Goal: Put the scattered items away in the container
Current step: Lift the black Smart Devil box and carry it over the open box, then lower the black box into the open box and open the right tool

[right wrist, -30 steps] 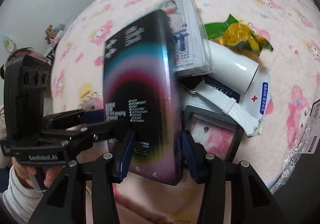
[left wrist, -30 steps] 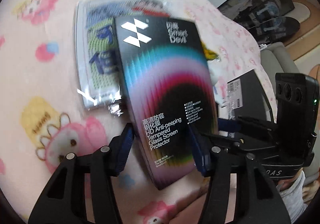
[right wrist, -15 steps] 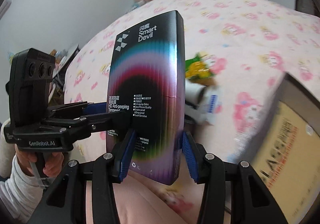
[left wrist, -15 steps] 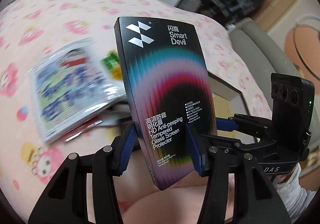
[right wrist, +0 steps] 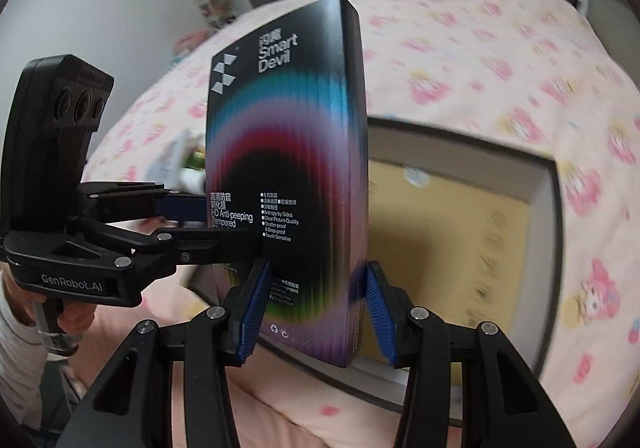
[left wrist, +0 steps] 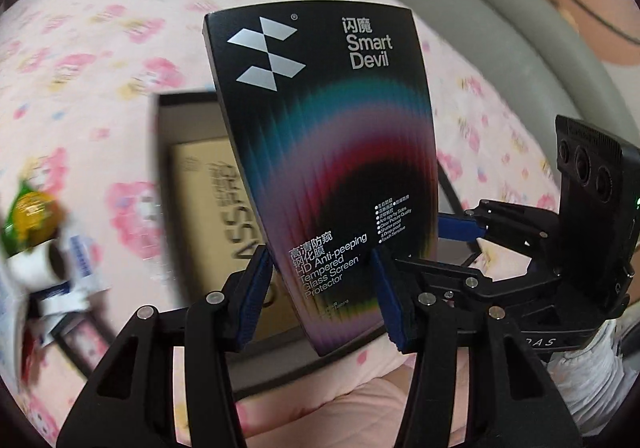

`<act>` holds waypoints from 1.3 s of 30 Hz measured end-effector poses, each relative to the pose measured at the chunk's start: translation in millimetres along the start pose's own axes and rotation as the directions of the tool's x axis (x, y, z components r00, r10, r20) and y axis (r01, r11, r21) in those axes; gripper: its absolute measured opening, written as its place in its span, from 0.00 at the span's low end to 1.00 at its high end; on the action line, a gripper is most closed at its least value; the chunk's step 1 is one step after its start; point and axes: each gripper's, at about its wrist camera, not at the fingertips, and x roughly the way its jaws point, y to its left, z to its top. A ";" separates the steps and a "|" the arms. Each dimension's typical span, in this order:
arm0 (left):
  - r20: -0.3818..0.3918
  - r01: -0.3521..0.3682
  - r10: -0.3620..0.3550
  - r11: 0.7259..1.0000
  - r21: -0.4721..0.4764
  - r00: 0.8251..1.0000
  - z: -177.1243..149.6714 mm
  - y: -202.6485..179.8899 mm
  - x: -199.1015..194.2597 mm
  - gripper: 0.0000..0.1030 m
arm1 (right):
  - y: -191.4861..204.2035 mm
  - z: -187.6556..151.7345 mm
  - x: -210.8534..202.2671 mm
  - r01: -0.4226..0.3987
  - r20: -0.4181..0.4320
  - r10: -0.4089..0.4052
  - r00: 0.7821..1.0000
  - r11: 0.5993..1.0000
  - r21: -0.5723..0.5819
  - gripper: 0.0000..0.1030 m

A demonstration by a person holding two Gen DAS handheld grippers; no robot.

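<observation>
A black Smart Devil screen protector box (left wrist: 340,151) stands upright, held at its lower end by both grippers. My left gripper (left wrist: 320,292) is shut on its lower edges. My right gripper (right wrist: 312,304) is shut on the same box (right wrist: 288,167) from the other side. Behind the box lies the open container, a dark-rimmed box (right wrist: 548,183) with a tan cardboard floor (left wrist: 200,183). The held box hangs above the container's near part.
A pink cartoon-print blanket (right wrist: 480,47) covers the bed. Scattered items lie at the left: a green and yellow snack packet (left wrist: 28,215), a white tube (left wrist: 36,268) and a blue-white sachet (left wrist: 80,256). A grey sofa edge (left wrist: 500,39) runs at the right.
Both grippers have carried the box from above the scattered pile across to the open container. The pile has slid to the left edge of view; the grip is unchanged.
</observation>
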 end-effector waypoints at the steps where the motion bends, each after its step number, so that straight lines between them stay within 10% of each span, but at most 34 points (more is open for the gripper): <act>1: -0.025 -0.007 0.007 1.000 -0.001 1.000 0.8 1.8 10.2 0.51 | -13.4 -2.7 -0.9 0.003 -0.004 -0.002 1.000 1.000 0.025 0.42; 7: -0.137 0.009 -0.012 1.000 -0.020 0.990 -3.2 27.2 46.9 0.52 | -43.2 -11.2 20.4 0.041 -0.073 -0.037 0.997 0.997 0.058 0.42; 39: 0.009 0.108 -0.109 0.991 0.078 0.994 -10.2 51.0 19.5 0.37 | -62.6 -15.6 4.3 0.126 -0.030 -0.124 0.992 0.989 0.071 0.48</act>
